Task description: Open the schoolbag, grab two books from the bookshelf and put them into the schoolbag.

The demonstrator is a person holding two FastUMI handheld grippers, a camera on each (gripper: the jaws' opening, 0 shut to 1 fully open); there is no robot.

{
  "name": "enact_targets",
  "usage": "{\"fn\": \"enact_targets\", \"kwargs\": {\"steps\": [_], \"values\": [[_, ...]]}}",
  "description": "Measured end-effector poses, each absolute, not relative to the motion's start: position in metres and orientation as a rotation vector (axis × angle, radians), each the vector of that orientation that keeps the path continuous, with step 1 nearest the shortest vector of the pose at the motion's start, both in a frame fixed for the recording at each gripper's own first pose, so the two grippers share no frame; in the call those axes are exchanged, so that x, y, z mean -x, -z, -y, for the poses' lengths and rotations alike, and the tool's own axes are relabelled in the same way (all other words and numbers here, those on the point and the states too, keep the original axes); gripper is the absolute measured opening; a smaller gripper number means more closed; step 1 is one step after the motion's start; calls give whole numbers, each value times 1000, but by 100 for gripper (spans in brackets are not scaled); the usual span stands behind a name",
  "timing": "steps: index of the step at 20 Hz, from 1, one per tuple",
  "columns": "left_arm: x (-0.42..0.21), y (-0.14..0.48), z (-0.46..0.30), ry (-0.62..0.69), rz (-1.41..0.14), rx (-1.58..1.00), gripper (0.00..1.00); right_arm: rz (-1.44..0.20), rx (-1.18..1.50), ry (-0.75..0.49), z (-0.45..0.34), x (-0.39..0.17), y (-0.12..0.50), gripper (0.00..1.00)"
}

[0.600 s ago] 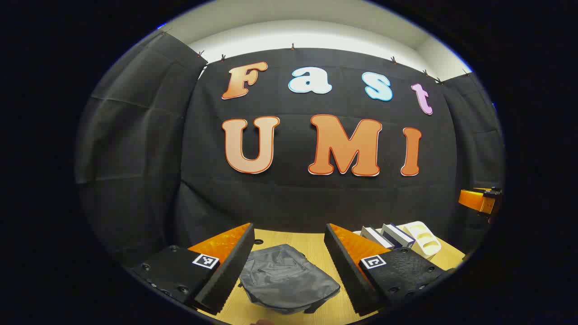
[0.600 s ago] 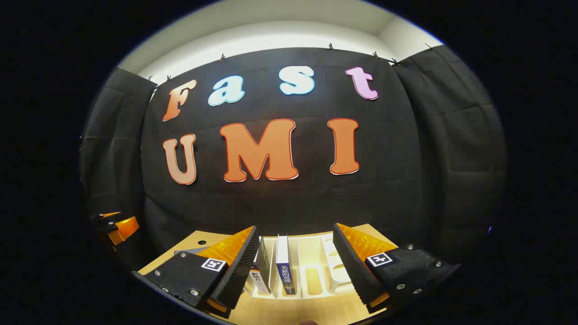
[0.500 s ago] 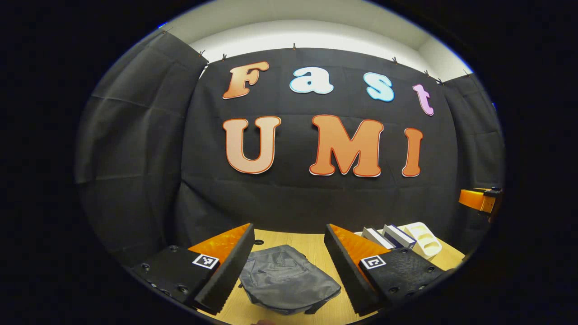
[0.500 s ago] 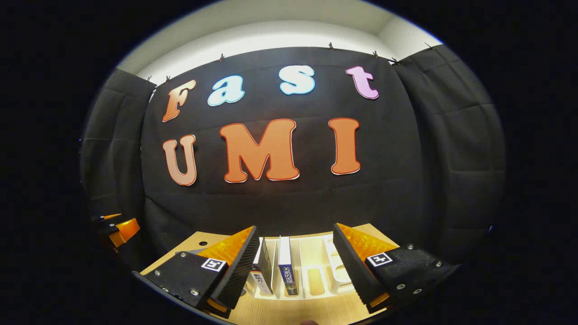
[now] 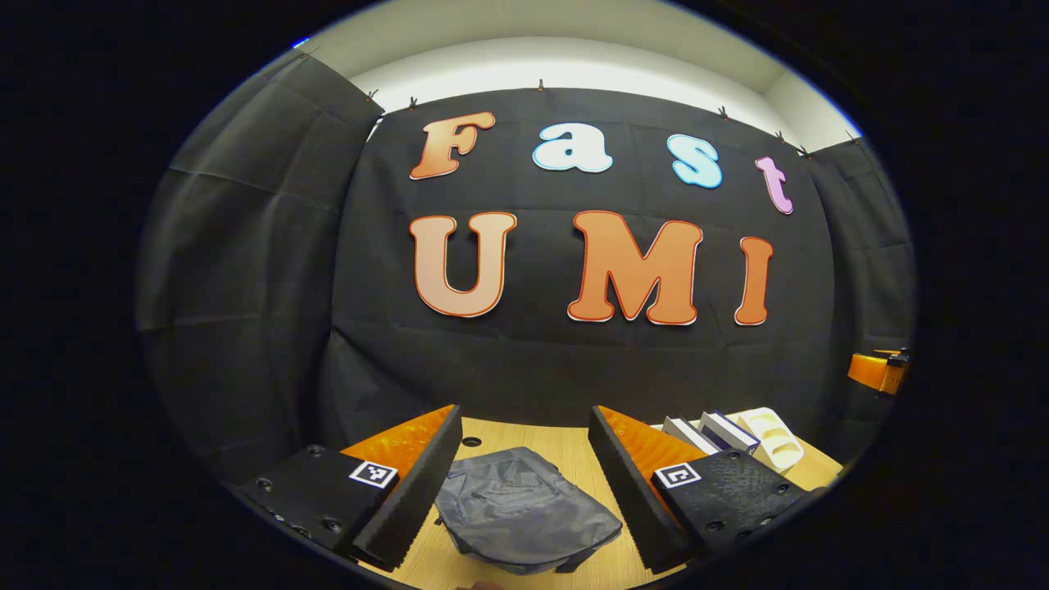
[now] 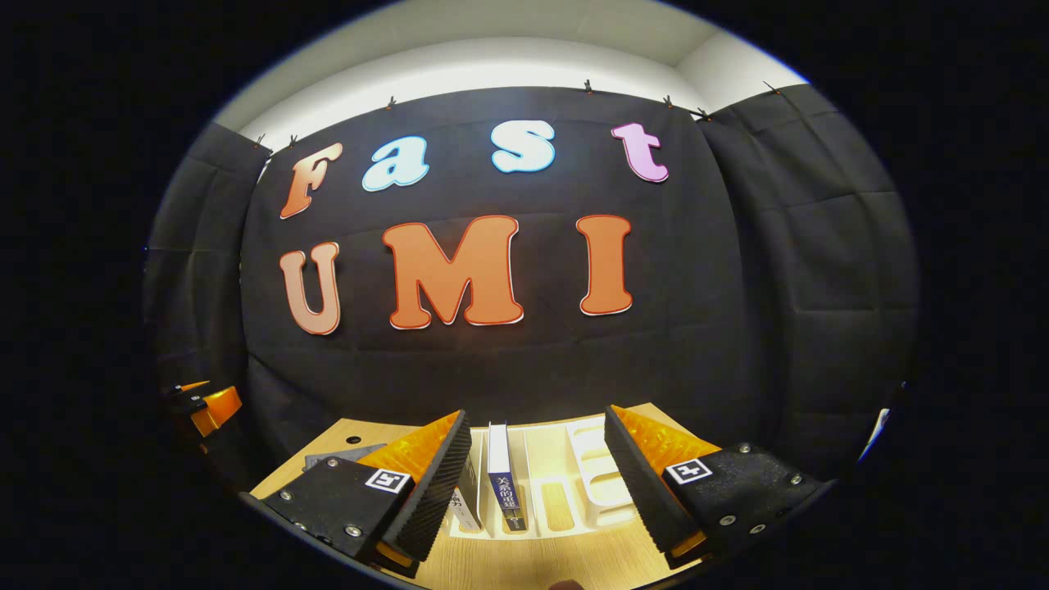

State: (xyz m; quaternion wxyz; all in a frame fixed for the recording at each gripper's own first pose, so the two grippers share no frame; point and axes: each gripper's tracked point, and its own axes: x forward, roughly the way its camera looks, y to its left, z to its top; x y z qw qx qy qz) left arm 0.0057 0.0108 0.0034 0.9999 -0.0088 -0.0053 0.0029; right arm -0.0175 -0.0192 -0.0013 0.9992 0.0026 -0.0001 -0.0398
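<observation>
Brightness: dim booth, dark cloth takes most light.
Light source: a bright white band point(image 5: 574, 70) at 12 o'clock above the cloth.
Glare: warm shine on the pale bookshelf point(image 6: 574, 483) and the desk point(image 6: 524, 565) at 6 o'clock in the right gripper view.
Distortion: strong fisheye bending toward the edges.
Focus: sharp in the centre, softer near the rim.
</observation>
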Motion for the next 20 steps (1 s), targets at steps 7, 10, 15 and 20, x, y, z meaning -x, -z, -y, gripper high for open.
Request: {"fn": "enact_targets", "kwargs": {"steps": [7,10,15,20], "values": [[-8,-15,-7,4,30,-2,98,26,15,109,28,23,-5,97],[-9,-19,-5,8,43,-45,98,25,22,108,27,22,-4,97],[-15,-16,1,38,30,-181,98,-1,26,106,25,19,6,97],[-26,11,16,98,-35,-319,98,-42,32,112,31,19,22,97]]}}
